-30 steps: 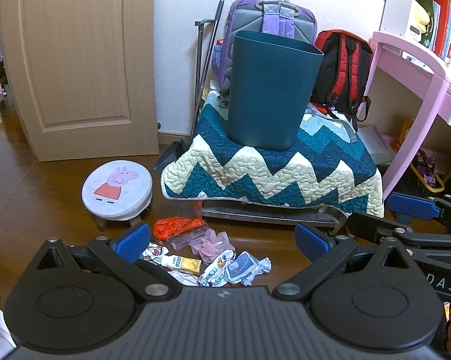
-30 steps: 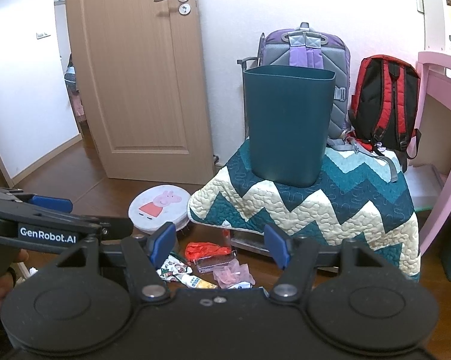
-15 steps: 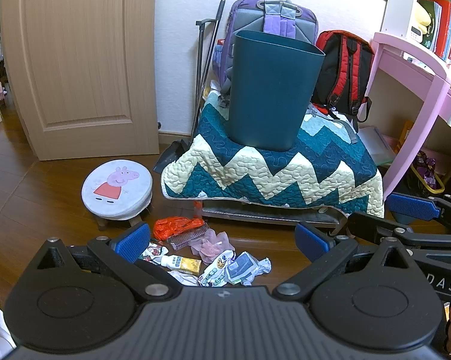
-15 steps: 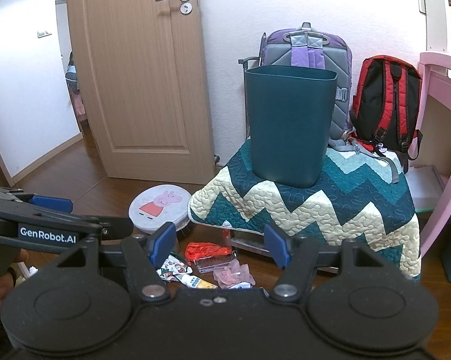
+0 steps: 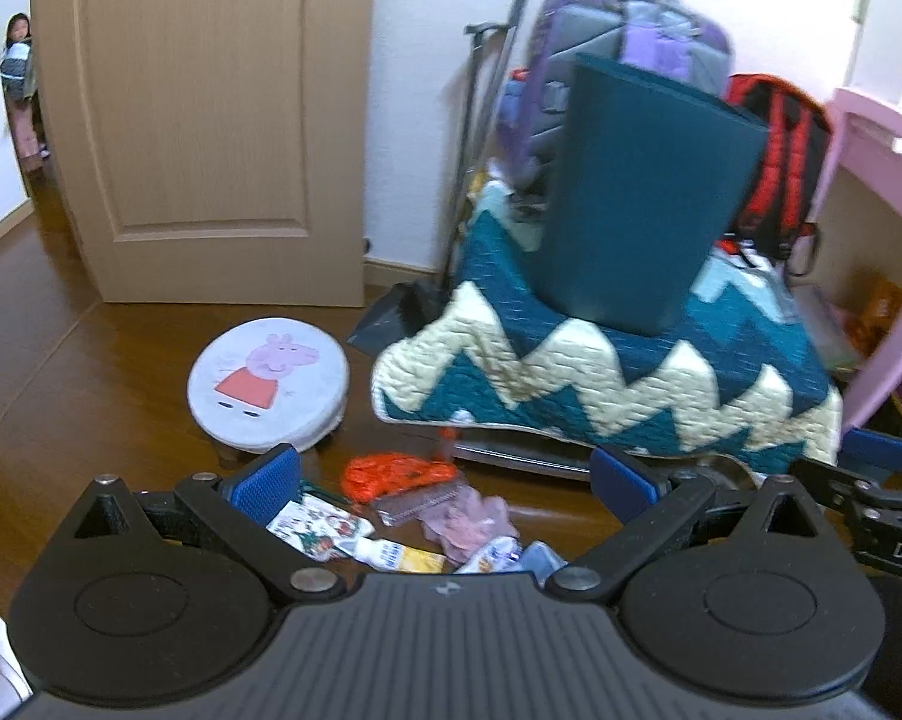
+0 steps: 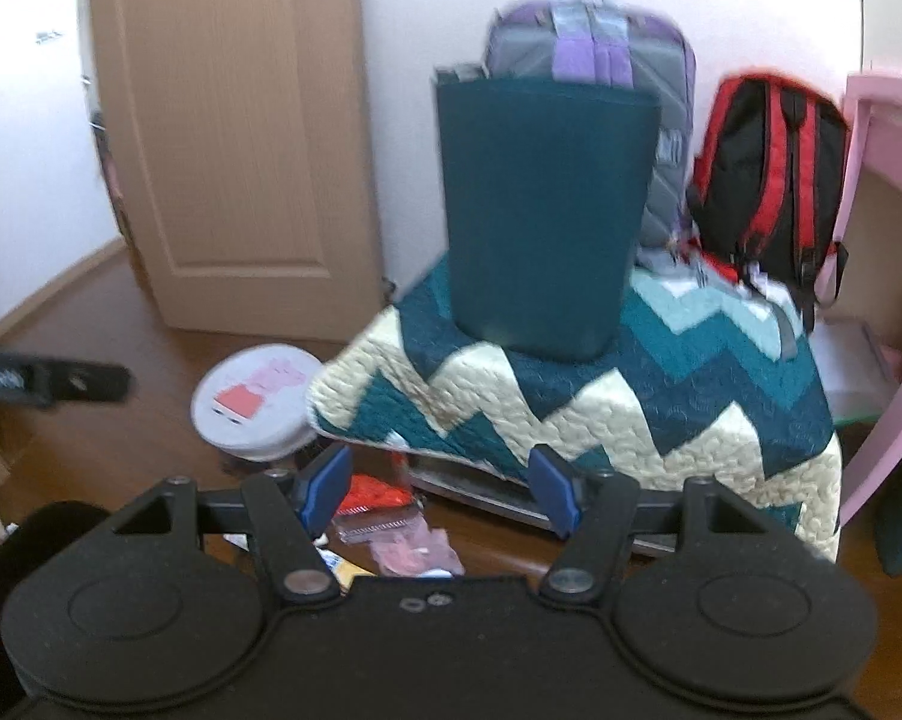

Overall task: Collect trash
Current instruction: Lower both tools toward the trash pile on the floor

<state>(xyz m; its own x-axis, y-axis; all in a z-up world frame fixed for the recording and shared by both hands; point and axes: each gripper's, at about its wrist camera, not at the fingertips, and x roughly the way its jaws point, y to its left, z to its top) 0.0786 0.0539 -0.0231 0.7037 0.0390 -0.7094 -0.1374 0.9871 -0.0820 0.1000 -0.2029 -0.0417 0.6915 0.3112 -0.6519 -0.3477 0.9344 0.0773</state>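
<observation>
left gripper (image 5: 444, 477) fingers spread wide and empty above the trash pile (image 5: 414, 516) on the floor, round stool (image 5: 269, 384) to its left, teal bin (image 5: 637, 198) upright on the quilt (image 5: 619, 384) beyond, right gripper (image 6: 441, 489) likewise open and empty, wrappers apparently blurred.

Only legible txt: "DAS" on right gripper (image 5: 889, 468) arm, rest too blurry.
</observation>
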